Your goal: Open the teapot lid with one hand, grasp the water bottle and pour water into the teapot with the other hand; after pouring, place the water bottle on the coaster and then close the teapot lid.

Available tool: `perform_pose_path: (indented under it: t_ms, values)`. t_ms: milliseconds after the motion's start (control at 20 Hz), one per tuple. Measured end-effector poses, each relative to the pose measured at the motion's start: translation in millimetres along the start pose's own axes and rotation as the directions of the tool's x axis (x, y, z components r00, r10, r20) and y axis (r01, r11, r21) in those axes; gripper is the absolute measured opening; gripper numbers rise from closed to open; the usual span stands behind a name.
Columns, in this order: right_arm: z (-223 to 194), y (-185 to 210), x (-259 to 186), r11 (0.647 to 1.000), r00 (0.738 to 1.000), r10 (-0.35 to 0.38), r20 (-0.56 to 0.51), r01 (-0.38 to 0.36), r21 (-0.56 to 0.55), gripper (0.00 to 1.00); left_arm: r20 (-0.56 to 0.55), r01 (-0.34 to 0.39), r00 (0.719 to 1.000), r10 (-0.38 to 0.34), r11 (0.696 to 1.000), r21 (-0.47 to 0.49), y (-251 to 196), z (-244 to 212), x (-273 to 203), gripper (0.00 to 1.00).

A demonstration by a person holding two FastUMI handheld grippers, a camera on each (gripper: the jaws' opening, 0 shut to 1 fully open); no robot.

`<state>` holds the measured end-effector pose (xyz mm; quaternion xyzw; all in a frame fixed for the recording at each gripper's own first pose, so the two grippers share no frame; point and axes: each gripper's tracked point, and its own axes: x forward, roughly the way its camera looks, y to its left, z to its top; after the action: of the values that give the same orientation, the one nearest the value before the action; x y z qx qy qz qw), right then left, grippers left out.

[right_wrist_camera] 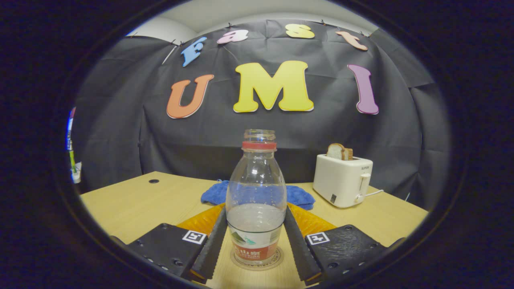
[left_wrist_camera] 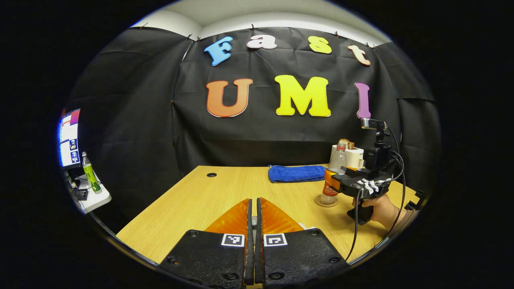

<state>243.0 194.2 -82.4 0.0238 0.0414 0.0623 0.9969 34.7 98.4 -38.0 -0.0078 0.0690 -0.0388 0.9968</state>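
A clear water bottle (right_wrist_camera: 255, 188), uncapped and about a third full, stands upright on a round coaster (right_wrist_camera: 279, 257). My right gripper (right_wrist_camera: 255, 210) is shut on it, with both fingers against its sides. In the left gripper view the same bottle (left_wrist_camera: 337, 160) and coaster (left_wrist_camera: 326, 202) sit at the table's right side, with the right gripper (left_wrist_camera: 335, 185) and a hand (left_wrist_camera: 381, 208) holding it. My left gripper (left_wrist_camera: 252, 200) hovers over the table's near edge, its fingers almost together on a small grey knob. A white sliver (left_wrist_camera: 308, 228) beside it looks like the teapot lid.
A blue cloth (right_wrist_camera: 299, 196) lies behind the bottle. A white toaster (right_wrist_camera: 342, 180) with bread in it stands at the back right. The wooden table (left_wrist_camera: 192, 200) has a cable hole (left_wrist_camera: 211, 175) at the back left. A side desk with a green bottle (left_wrist_camera: 91, 176) is off to the left.
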Motion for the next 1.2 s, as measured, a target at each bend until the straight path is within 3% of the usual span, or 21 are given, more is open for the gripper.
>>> perform_pose_path:
  t_ms: [450,500,600,1000,1200]
  values:
    - [-4.9,-4.1,8.4,1.000,0.999,-0.003,-0.042,0.004,0.025,0.80,-0.032,-0.007,0.999,0.007,1.000,-0.011,6.2,-10.0,4.7,0.03]
    - [-5.6,-3.1,6.7,1.000,0.999,0.007,-0.048,-0.006,0.029,0.82,-0.032,-0.006,0.999,0.006,1.000,-0.003,4.9,-10.3,4.4,0.03]
    - [-1.6,-2.0,4.4,0.999,0.999,0.030,-0.045,-0.028,0.035,0.98,-0.030,0.003,1.000,-0.002,1.000,0.013,-0.5,-9.4,5.3,0.04]
    - [19.1,-14.9,-44.1,0.998,0.998,0.068,-0.011,-0.068,-0.010,0.97,-0.011,0.041,0.999,-0.040,0.998,0.054,-27.0,-4.9,2.5,0.03]
    - [31.6,-40.9,-88.2,0.999,0.998,0.044,0.033,-0.043,-0.009,0.97,0.003,0.065,0.998,-0.065,0.997,0.041,-43.6,-3.3,4.8,0.04]
